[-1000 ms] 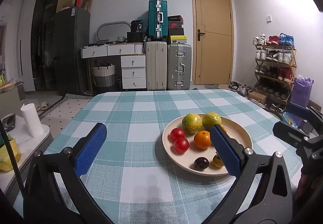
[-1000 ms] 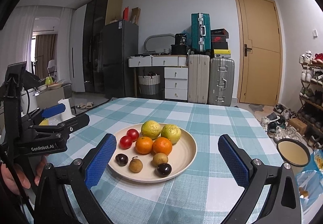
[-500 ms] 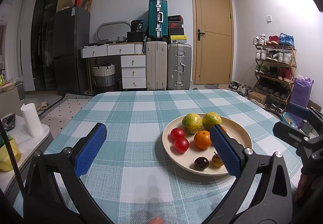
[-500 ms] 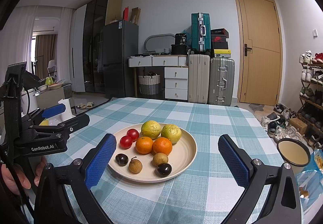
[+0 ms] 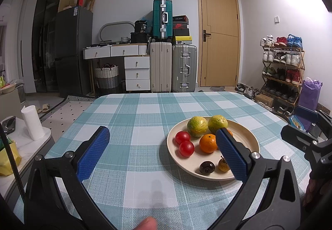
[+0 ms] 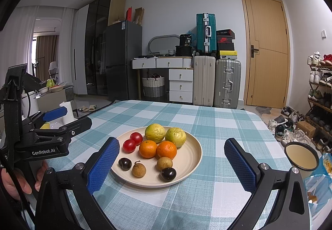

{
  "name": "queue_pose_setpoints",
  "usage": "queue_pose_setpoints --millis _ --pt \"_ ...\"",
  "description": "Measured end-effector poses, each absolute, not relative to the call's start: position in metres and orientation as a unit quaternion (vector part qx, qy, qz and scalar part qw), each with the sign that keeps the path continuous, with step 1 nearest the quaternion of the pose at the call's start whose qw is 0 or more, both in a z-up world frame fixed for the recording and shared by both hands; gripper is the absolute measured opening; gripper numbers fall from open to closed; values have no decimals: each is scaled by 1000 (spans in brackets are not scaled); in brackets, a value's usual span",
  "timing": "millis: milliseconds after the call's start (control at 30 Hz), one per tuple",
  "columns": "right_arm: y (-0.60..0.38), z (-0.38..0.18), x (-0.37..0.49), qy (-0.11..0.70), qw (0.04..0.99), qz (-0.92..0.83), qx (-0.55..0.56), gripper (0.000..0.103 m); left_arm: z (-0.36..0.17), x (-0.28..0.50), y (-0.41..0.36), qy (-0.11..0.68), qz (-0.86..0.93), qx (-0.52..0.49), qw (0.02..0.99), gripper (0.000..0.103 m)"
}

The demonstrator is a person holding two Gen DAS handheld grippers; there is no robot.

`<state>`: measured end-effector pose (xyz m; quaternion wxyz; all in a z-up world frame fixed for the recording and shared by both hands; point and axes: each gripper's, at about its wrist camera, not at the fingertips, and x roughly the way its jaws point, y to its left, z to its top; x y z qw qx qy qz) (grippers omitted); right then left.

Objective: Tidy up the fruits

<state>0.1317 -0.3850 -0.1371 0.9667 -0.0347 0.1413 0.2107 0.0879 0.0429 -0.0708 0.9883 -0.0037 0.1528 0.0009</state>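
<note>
Currently, fruit: all of it sits on the round cream plate (image 6: 193,159), grouped by kind, nothing loose on the cloth.
Back of plate: two yellow-green bumpy citrus (image 6: 155,133) (image 6: 175,137), side by side, touching.
Centre of plate: two orange mandarins (image 6: 148,148) (image 6: 166,150), touching each other, just in front of the citrus.
Left of plate: two small red tomatoes (image 6: 136,138) (image 6: 129,145), touching.
Front of plate: two dark round plums (image 6: 125,164) (image 6: 168,174) and two brown longan-like fruits (image 6: 138,170) (image 6: 164,164), slightly apart.
Plate: on the teal-and-white checked tablecloth (image 6: 217,124), right of its middle in the left view.
Left tongs (image 5: 161,151): released, wide apart, holding nothing, low over the cloth left of the plate.
Right tongs (image 6: 172,165): released, wide apart, holding nothing, near edge of plate between the blue pads (image 6: 103,165).
Stage: ambiguous. Fits either sorted fruit already placed, or a full plate about to be redistributed. No second container for fruit is evident; the cream enamel bowl (image 6: 301,157) right of the plate looks empty.
Any grasp: judgement only. Round, smooth fruit rolls; close across the widest part, gently on tomatoes and plums.
Risk: neighbours touch, so a pad could nudge one off the low rim.
</note>
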Motion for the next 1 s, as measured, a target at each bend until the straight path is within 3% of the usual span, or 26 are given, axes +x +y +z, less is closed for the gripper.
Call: queue_pose_setpoints --millis 1000 --pt "-385 -137 132 141 967 211 -34 103 -72 87 43 153 -6 -2 988 102"
